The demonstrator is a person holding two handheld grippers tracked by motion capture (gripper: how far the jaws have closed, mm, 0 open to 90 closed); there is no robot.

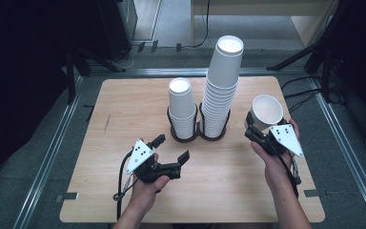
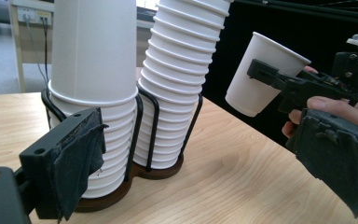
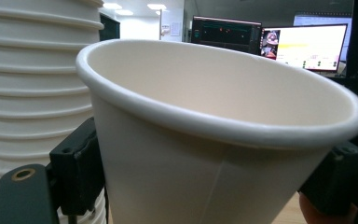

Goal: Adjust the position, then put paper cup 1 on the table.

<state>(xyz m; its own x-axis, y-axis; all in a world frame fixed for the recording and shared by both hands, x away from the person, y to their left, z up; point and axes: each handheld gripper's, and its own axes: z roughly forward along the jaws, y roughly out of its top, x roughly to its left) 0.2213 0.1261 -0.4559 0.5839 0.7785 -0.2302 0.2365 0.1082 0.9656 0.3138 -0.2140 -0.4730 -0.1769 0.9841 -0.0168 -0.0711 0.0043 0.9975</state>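
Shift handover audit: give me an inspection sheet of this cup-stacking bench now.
Surface: wooden table, bare apart from the holder.
Job's things: single paper cup; tall cup stack and short cup stack in a black wire holder.
Clutter: nothing seen.
Grippers: right gripper clamps the single cup, lifted off the table; left gripper open, empty.
Cables: left gripper's cable; floor cables.
Surroundings: lit monitors beyond.

A: What do the tools look like, seen against the wooden table (image 1: 124,105)?

B: Both the left gripper (image 1: 173,148) and the right gripper (image 1: 250,128) are black, each topped by a grey three-cornered plate with dark dots, a cable trailing; bare forearms.
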